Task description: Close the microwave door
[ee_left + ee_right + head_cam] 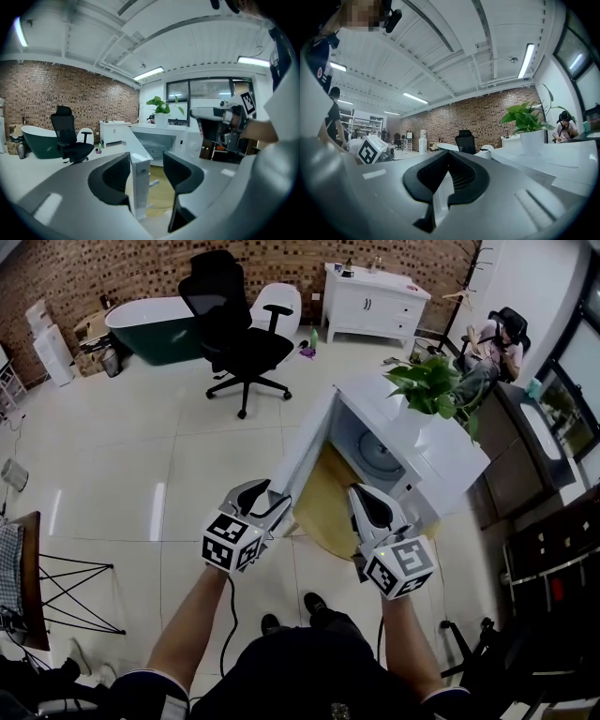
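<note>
A white microwave (441, 451) sits on a round wooden table (328, 512), with its door (307, 451) swung wide open to the left and the cavity (370, 454) showing. My left gripper (272, 504) is at the door's free edge. In the left gripper view the door edge (139, 183) stands between the open jaws of that gripper (146, 171), close to the left pad and apart from the right one. My right gripper (361, 498) hovers in front of the cavity, shut (449, 157) with nothing in it.
A potted plant (431, 385) stands on top of the microwave. A black office chair (239, 334), a dark green bathtub (150, 324) and a white cabinet (375, 301) stand farther back on the tiled floor. A person sits at the far right (497, 343).
</note>
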### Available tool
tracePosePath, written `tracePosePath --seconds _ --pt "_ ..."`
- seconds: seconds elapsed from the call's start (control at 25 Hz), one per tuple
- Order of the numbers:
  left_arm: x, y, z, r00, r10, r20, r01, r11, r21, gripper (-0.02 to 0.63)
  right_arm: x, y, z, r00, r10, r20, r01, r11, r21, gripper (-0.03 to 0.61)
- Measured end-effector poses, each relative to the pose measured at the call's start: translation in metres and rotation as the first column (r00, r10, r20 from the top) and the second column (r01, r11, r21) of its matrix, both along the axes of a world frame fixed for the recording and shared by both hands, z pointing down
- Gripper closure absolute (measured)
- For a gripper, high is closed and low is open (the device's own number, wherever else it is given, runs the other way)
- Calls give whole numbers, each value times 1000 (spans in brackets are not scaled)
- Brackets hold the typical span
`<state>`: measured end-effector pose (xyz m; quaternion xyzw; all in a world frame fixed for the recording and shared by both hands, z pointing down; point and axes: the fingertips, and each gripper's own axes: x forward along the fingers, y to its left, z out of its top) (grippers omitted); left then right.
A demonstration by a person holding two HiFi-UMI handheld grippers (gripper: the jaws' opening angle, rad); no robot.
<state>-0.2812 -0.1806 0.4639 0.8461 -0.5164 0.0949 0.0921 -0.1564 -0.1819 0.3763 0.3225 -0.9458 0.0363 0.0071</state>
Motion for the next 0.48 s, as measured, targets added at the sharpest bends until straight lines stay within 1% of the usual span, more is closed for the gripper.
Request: tracePosePath --seconds 0.32,0.48 --pt "61 0 0 992 122 -8 -122 992 -3 419 41 0 2 997 80 9 -80 997 -9 577" --pt "92 -5 1 986 167 0 -167 986 -5 451 68 0 2 991 130 15 -130 991 -9 577"
